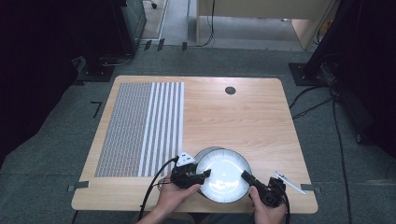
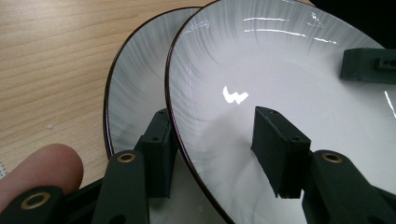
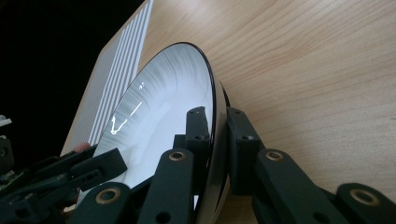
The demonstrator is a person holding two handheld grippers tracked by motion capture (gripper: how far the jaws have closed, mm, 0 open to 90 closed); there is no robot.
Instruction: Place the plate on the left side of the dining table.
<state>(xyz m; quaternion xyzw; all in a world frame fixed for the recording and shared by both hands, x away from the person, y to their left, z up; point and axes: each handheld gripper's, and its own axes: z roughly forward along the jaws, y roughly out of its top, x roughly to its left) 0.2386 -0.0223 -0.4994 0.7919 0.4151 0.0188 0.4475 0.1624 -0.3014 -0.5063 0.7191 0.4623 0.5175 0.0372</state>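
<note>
Two white plates with dark rims lie stacked near the table's front edge. The upper plate [image 1: 224, 179] [image 2: 280, 60] [image 3: 159, 93] sits shifted toward me off the lower plate [image 1: 208, 151] [image 2: 133, 88]. My right gripper [image 1: 245, 176] [image 3: 217, 126] is shut on the upper plate's right rim, one jaw on each face. My left gripper [image 1: 204, 176] [image 2: 219, 154] straddles the left rim with one jaw between the two plates and the other over the upper plate's inside. Its jaws stand wide apart. The left gripper [image 3: 70, 172] also appears in the right gripper view.
A grey and white striped mat [image 1: 140, 128] covers the left part of the wooden table [image 1: 243, 116]. A dark round grommet [image 1: 229, 90] sits near the far edge. A small white strip [image 1: 290, 182] lies by the right front corner. Cables trail on the floor at the right.
</note>
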